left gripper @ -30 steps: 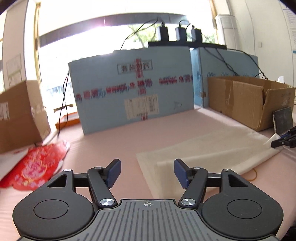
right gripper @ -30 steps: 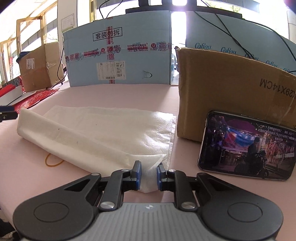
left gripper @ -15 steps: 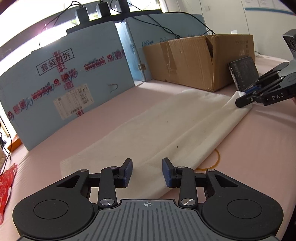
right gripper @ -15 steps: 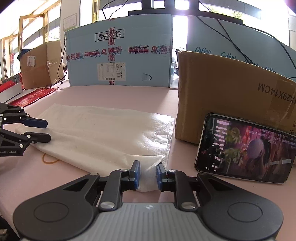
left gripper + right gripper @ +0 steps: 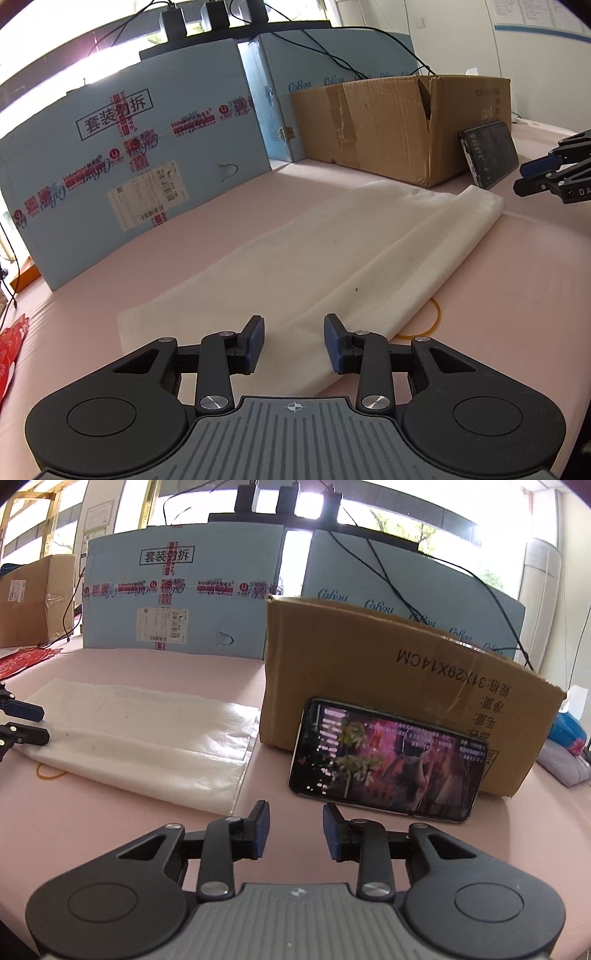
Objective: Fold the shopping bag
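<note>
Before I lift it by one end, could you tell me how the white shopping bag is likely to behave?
The shopping bag will probably be floppy: it lies flat with soft creases and a rolled fold along one edge. It looks thin and light, so the unheld end would likely sag and unfold. On the smooth pink table it may slide rather than stay put when pushed.
</note>
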`<state>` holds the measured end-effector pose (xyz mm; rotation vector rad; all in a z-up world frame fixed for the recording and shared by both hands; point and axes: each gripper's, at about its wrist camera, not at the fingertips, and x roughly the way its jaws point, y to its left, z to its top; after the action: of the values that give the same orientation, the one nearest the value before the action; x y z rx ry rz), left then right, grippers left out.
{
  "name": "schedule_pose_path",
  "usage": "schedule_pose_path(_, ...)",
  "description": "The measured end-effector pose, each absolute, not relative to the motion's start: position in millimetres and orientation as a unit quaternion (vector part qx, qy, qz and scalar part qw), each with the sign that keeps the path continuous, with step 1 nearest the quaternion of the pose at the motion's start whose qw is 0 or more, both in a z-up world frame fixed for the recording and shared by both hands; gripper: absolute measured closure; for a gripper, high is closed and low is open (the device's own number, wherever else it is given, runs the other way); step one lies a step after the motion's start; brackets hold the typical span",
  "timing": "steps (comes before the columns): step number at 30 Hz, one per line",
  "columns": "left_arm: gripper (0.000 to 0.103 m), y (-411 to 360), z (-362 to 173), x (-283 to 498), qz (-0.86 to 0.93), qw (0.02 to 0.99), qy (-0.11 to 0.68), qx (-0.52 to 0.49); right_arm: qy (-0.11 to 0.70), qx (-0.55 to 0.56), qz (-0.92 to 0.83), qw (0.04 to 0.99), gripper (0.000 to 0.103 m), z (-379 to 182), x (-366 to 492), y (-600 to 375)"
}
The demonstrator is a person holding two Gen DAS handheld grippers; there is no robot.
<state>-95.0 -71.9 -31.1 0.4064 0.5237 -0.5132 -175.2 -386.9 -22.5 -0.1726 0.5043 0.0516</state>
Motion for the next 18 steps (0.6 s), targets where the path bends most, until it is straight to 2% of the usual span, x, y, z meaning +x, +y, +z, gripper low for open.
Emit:
schedule_pose_path(9, 0.065, -62.3, -30.1, -88.4, -0.254, 0.916, 0.266, 0.162, 0.226, -0.254, 0.115, 0.933, 0.055, -30.0, -169.1, -334.2)
schedule_pose_path(14, 0.062, -55.5, -30.2, -82.5, -0.259, 0.915, 0.276, 0.136, 0.19, -0.393, 0.141, 0.888, 0.055, -40.2, -169.3, -298.3)
schedule_pose_path(18, 0.061, -51.9, -30.6, -79.1, -0.263, 0.915, 0.282, 0.12, 0.166, -0.456, 0.164, 0.859, 0.06, -44.6, -165.5, -277.3)
